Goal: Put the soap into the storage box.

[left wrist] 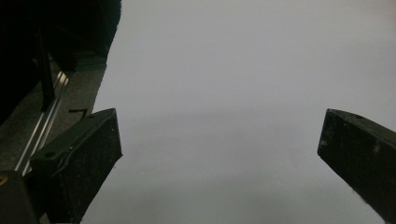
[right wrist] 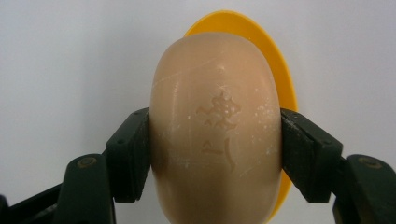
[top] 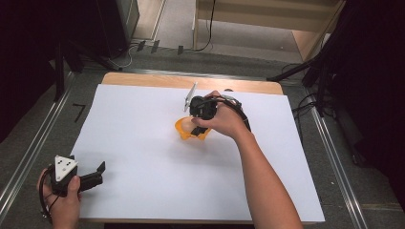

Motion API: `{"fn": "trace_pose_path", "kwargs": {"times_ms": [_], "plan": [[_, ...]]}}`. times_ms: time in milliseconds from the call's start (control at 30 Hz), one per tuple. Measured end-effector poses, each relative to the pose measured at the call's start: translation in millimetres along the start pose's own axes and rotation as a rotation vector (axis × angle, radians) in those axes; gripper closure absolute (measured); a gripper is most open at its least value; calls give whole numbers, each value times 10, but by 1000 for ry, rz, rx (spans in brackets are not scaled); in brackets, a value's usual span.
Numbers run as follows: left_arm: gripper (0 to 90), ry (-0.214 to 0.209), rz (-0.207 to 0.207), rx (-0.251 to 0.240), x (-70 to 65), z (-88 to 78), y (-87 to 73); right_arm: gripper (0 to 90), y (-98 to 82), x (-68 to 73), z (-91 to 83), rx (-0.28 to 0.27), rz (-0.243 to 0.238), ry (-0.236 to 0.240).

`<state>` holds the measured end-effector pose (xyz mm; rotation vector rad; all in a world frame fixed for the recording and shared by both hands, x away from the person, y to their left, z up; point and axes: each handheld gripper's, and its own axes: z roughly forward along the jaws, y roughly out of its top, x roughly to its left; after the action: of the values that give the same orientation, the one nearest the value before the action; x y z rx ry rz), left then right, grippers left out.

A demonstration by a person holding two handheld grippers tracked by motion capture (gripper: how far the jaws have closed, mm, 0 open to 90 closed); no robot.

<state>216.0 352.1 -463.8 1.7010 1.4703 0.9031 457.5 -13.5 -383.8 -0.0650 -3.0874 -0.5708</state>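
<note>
Soap bar [right wrist: 215,135] clamped in right gripper [right wrist: 215,154] above yellow dish [right wrist: 275,70] near tabletop's far edge; next: lower, release; left gripper [left wrist: 219,154] wide, idle at near-left corner

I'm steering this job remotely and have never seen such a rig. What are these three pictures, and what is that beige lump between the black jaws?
There is no robot arm: a person holds a hand-held two-jaw gripper in each hand. The high view looks down on a table covered with a white sheet. The left gripper rests near the table's near left corner; its own camera shows its jaws wide apart with nothing between them. The right gripper carries the third camera. Its jaws press both sides of a beige bar of soap with a stamped mark. Behind the soap is a yellow dish, the same one seen beside the right hand in the high view.
</note>
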Motion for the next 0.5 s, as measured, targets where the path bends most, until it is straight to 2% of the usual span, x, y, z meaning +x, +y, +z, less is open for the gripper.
{"fn": "trace_pose_path", "kwargs": {"times_ms": [100,233,333,433,500], "plan": [[0,0,1,0,1,-1,0,323,-4,-15,21,13,14,-7],[0,1,1,2,-1,-1,1,322,-25,-51,32,-7,13,2],[0,2,1,2,-2,-1,1,320,-32,-47,52,10,29,-2],[0,0,1,0,1,-1,0,307,-43,-59,67,2,14,6],[0,1,1,1,-1,-2,0,298,-46,-58,59,-23,13,2]]}}
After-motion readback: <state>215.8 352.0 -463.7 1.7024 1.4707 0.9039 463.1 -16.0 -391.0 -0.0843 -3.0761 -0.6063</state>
